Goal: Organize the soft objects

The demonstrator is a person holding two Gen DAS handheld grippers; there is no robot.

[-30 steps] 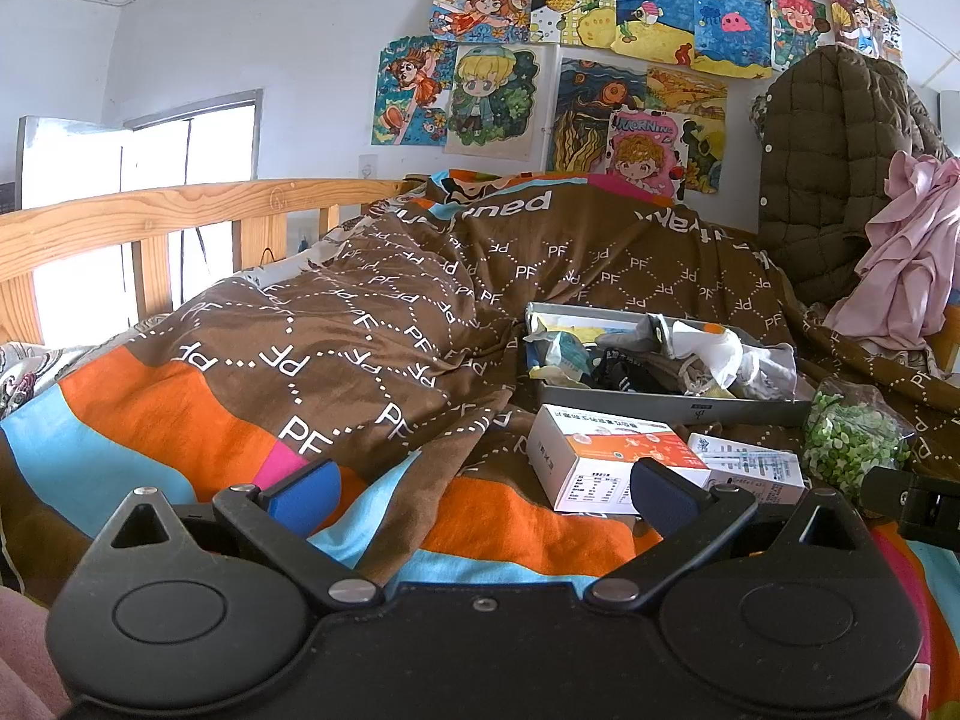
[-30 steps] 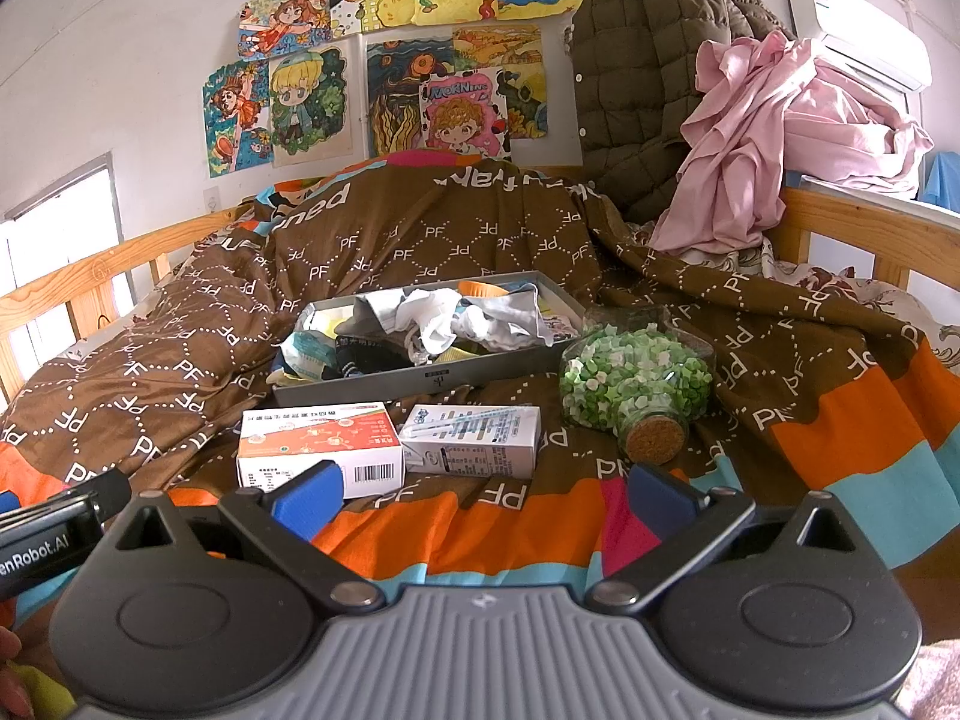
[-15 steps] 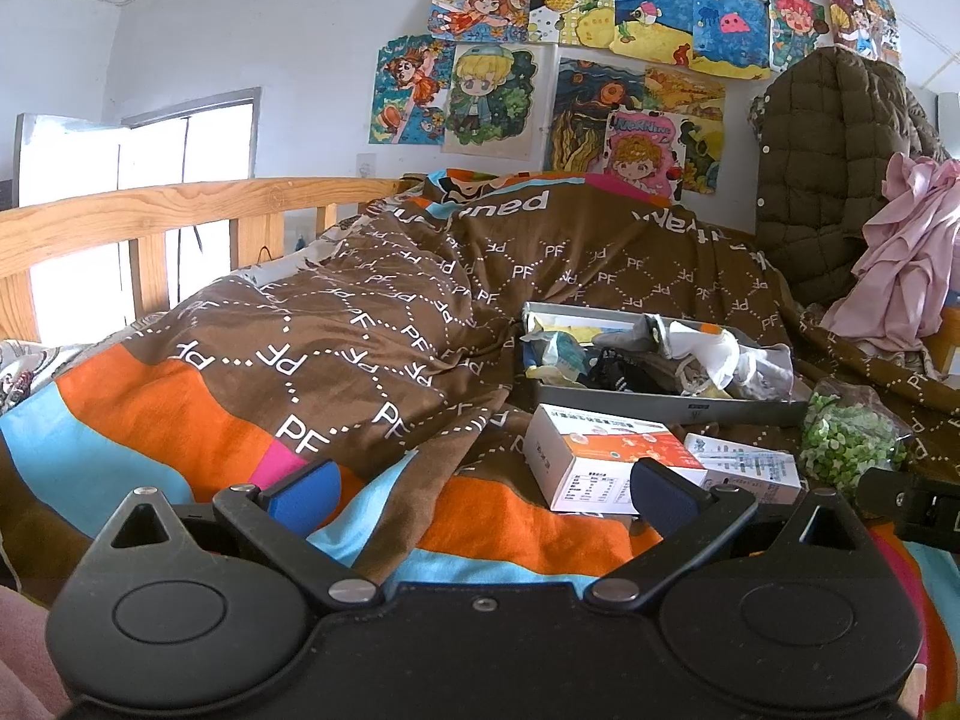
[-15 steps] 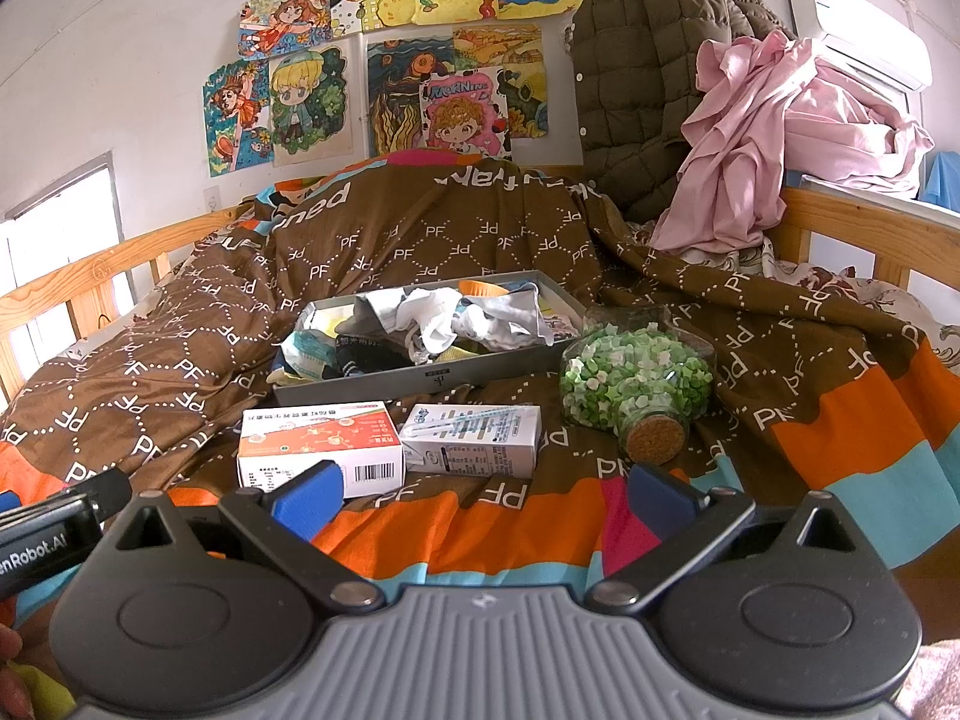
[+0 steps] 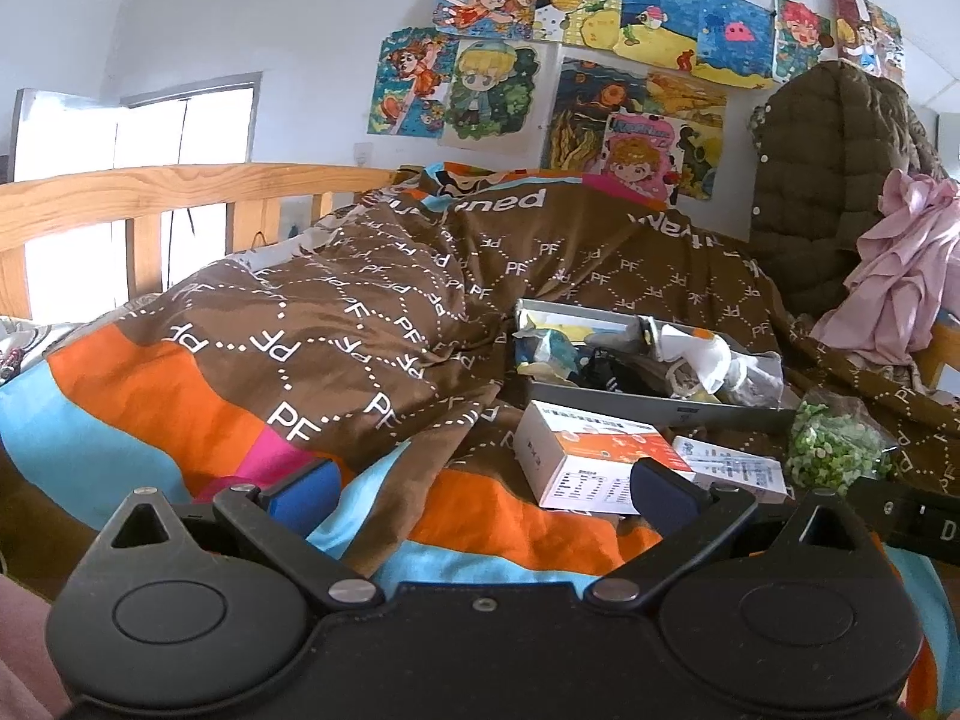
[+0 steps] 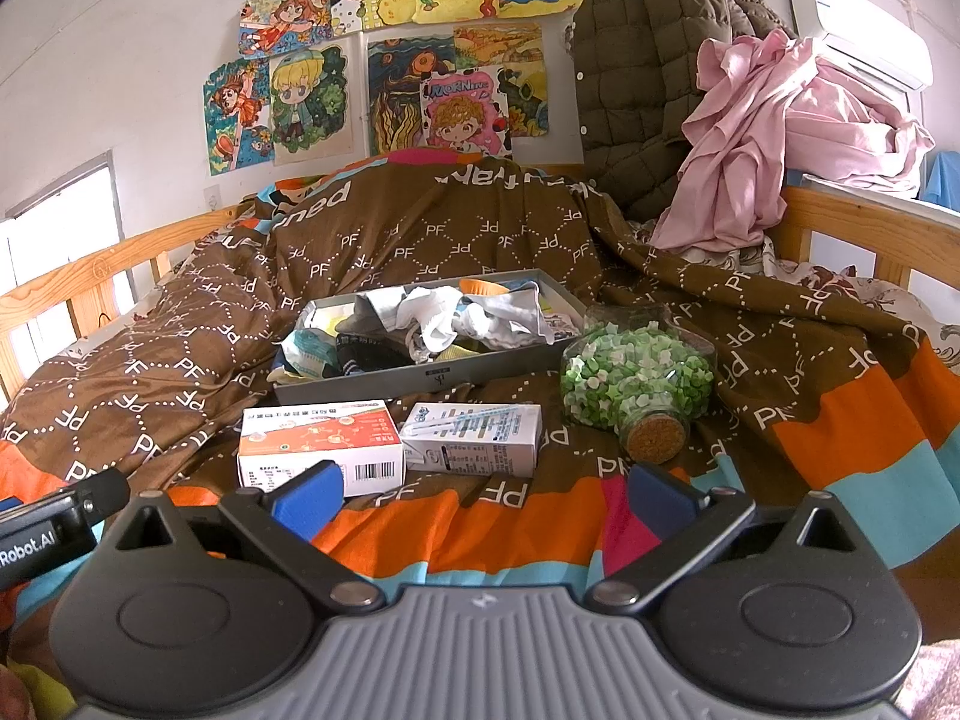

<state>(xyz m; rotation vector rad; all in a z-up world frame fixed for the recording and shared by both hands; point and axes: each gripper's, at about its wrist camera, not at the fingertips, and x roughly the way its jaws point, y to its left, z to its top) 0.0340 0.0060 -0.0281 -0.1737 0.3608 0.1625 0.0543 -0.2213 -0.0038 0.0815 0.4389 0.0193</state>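
Grey tray [image 6: 420, 377] of crumpled socks [image 6: 447, 318] sits mid-bed on the brown quilt [image 6: 456, 240]. Both claws, left gripper [image 5: 483, 495] and right gripper [image 6: 483, 492], hang released and empty near the quilt's front edge.

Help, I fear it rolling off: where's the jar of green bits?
In the right wrist view, the jar lies right of the grey tray, cork toward the camera.
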